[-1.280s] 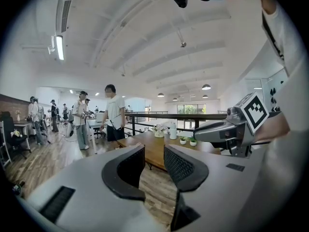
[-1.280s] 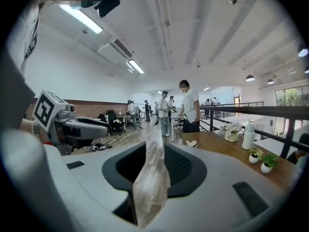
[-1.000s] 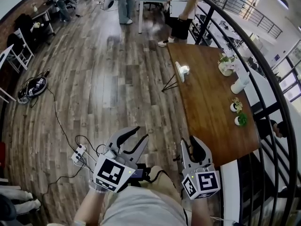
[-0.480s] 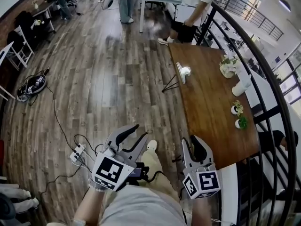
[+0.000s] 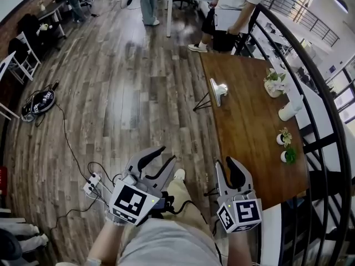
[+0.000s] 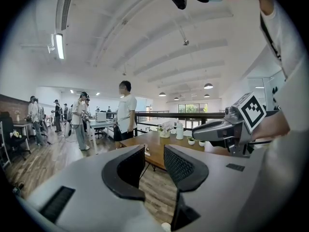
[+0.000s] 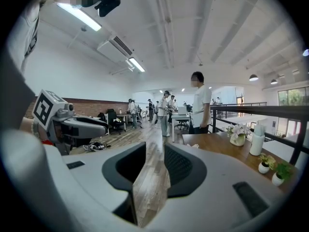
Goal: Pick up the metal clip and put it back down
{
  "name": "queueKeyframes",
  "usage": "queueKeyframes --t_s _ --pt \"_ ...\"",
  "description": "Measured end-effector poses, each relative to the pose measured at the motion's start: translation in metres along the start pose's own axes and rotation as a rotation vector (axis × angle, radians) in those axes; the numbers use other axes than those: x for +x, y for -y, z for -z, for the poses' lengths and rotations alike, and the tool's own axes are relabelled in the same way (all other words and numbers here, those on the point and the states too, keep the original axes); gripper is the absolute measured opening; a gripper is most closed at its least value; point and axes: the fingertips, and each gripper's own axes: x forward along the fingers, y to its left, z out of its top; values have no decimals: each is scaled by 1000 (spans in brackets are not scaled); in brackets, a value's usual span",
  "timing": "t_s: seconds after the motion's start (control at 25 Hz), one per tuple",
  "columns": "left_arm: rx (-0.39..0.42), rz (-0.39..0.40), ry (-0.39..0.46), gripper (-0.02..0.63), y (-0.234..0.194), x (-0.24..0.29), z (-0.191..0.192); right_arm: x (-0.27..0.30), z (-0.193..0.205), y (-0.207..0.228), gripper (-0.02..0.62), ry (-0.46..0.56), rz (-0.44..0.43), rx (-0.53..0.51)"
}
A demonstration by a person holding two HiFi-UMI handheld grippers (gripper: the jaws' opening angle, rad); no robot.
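No legible text, brand or number reaches me in any view — the left gripper (image 5: 167,154) and right gripper (image 5: 224,163) carry only coded square markers (image 5: 132,202), no characters.

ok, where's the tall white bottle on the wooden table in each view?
Head view: white bottle at the right, on the railing side of the table.
Left gripper view: just right of centre, mid-height.
Right gripper view: far right, below mid-height.
Shared landmark: the flower vase stands right next to it in all three views.
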Motion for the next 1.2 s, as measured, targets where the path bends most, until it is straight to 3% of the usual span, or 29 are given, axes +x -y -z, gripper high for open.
queueKeyframes --t_s 0.6,1.2 --pt "-14 19 -30 126 -46 118 -16 95 -17 82 130 -39 -5 23" --pt "-10 46 -65 126 -87 203 -35 168 -27 141 130 -67 7 67"
